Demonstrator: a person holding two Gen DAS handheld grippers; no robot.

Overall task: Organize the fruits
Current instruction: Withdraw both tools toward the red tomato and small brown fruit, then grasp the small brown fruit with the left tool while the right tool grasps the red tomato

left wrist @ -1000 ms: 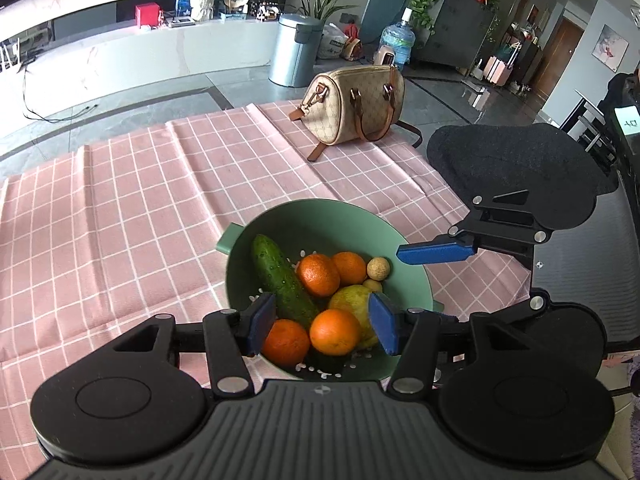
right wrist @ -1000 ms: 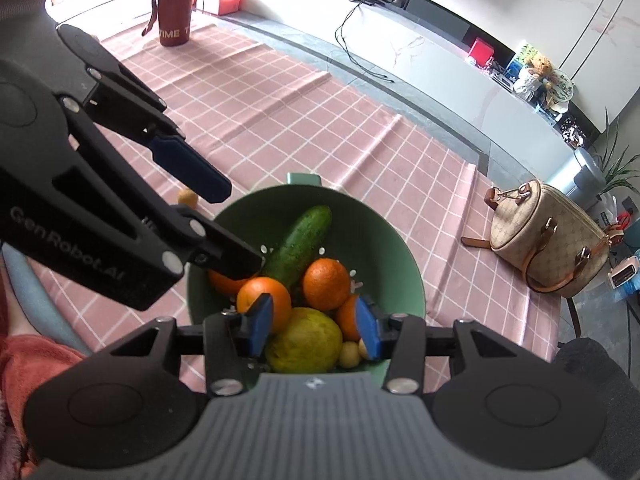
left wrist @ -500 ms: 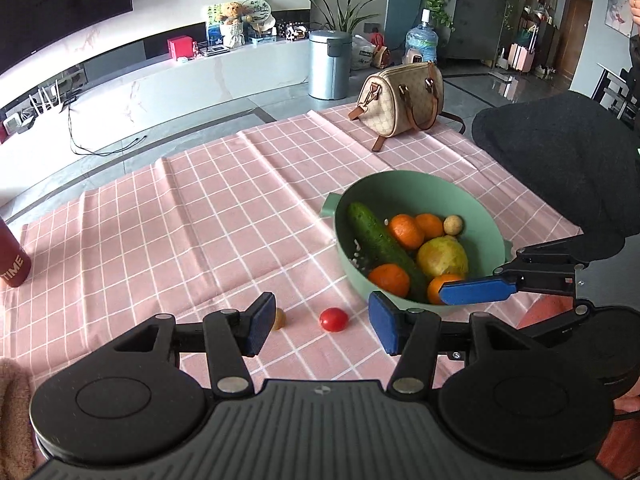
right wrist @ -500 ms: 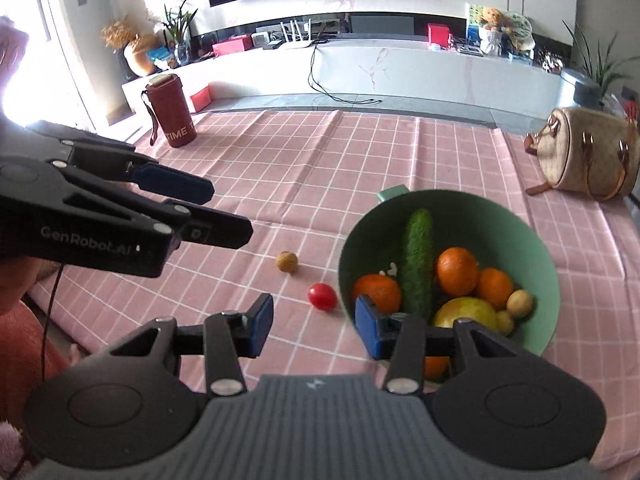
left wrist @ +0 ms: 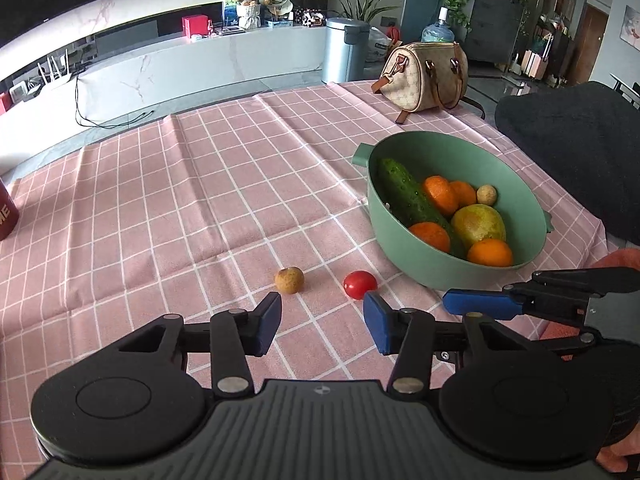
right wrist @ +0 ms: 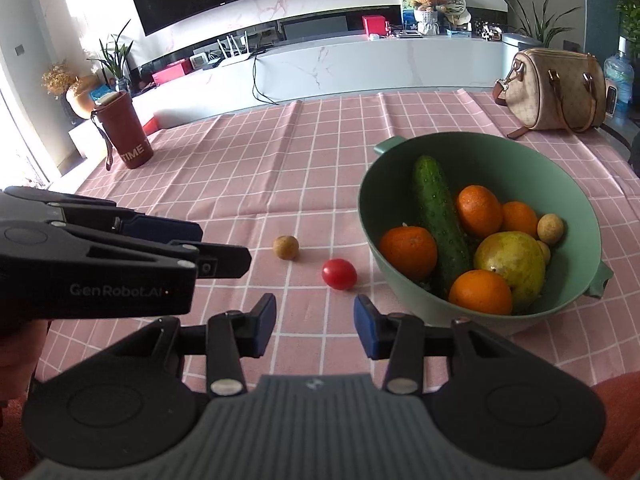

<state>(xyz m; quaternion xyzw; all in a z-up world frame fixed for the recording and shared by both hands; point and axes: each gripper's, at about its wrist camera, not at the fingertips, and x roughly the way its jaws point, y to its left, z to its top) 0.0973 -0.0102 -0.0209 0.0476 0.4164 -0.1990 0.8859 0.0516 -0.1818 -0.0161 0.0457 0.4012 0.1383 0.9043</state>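
Note:
A green bowl (left wrist: 420, 268) (right wrist: 368, 216) on the pink checked cloth holds a cucumber (left wrist: 408, 196), several oranges, a yellow-green pear (left wrist: 478, 222) and small brown fruits. A cherry tomato (left wrist: 360, 285) (right wrist: 339, 274) and a small brown round fruit (left wrist: 289, 280) (right wrist: 285, 247) lie on the cloth left of the bowl. My left gripper (left wrist: 322, 326) is open and empty, just short of these two. My right gripper (right wrist: 315, 326) is open and empty, near the tomato. Each gripper shows from the side in the other's view.
A beige handbag (left wrist: 426, 76) (right wrist: 558, 88) stands at the table's far right. A dark red tumbler (right wrist: 124, 132) stands at the far left. A dark cushioned seat (left wrist: 572, 152) sits right of the bowl. A low white cabinet runs along the back.
Both grippers have pulled back from over the bowl toward the table's near edge. The tomato and the brown fruit on the cloth came into view. Both grippers stay open.

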